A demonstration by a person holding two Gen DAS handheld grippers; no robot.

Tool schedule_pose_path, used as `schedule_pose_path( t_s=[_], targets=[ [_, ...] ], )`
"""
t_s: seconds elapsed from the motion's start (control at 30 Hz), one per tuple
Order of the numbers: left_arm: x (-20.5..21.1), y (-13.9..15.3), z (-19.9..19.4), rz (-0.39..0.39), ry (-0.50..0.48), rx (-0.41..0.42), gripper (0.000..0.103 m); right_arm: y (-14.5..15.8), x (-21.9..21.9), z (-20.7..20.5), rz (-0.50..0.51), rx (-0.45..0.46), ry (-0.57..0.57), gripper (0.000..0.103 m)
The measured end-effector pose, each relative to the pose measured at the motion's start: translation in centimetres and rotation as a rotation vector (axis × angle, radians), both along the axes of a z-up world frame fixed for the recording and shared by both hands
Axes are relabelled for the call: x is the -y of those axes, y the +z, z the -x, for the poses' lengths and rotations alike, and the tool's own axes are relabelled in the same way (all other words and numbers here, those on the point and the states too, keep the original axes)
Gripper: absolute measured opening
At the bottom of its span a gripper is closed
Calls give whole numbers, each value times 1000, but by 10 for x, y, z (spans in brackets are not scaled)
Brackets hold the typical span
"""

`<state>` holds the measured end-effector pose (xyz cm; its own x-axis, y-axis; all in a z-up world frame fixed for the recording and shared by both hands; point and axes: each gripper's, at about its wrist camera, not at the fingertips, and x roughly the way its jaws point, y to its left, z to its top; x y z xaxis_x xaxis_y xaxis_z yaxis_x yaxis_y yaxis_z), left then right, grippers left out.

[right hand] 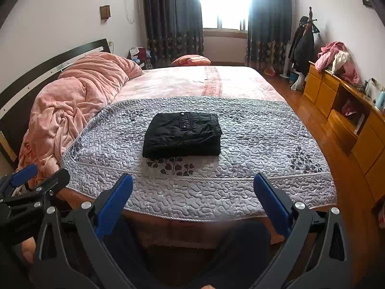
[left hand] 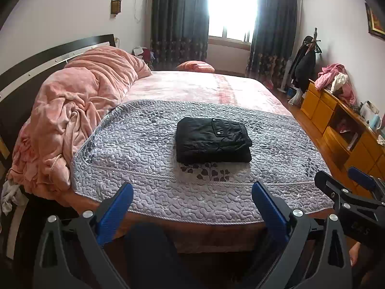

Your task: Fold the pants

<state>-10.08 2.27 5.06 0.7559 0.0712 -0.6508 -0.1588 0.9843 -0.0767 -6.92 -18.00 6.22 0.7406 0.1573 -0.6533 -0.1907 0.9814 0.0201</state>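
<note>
Pants: one pair of black pants [left hand: 213, 141], folded into a compact rectangle of stacked layers, lying flat near the middle of the grey quilted cover; a flap with two snap buttons shows on top. The same bundle appears in the right wrist view [right hand: 182, 134].
Left tool: the left tool [left hand: 192, 207] is held low in front of the bed's near edge, its two blue fingers [left hand: 115, 213] spread wide with nothing between them, well apart from the pants.
Right tool: the right tool [right hand: 192, 200] is likewise spread wide and empty, short of the bed's near edge; its tips also show at the right edge of the left wrist view.
Tool count: two, side by side, both pointing toward the pants.
Quilted cover: one grey quilted cover [left hand: 144, 149] with a leaf pattern and corded border, spread over the near part of the bed.
Bed: one bed [left hand: 192, 84] with a pink sheet and a dark headboard on the left.
Blanket: one pink blanket [left hand: 79, 101], bunched along the left side, touching the cover's left edge.
Pillow: one orange striped pillow [left hand: 196, 67] at the far edge.
Curtains: two dark curtains [left hand: 179, 21] flanking one bright window.
Cabinet: one yellow wooden cabinet [left hand: 336, 125] along the right wall, with a heap of pink and white clothes on top.
Person: dark-clad legs show below both tools.
</note>
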Motion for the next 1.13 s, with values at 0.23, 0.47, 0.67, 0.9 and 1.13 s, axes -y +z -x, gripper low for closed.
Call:
schedule_pose_path(
  t_s=[0.23,0.47,0.67,0.9,1.13],
  targets=[
    [-4,-1,-4,9,3,-5,99,0,-1,-6,-2,0,-5,100],
    [-6,-7,-11,11,-1,-24,99,-4,-2,-18,-4,-12,-12,100],
    [-7,-9,-16,5,5,-29,99,-7,-1,-25,-6,-22,-16,100],
    [-3,-7,-18,-14,13,-21,99,-8,-1,-27,-3,-24,-15,100],
    [-7,-6,-18,-3,23,-21,99,-9,-1,-28,-3,-27,-13,100]
  ],
)
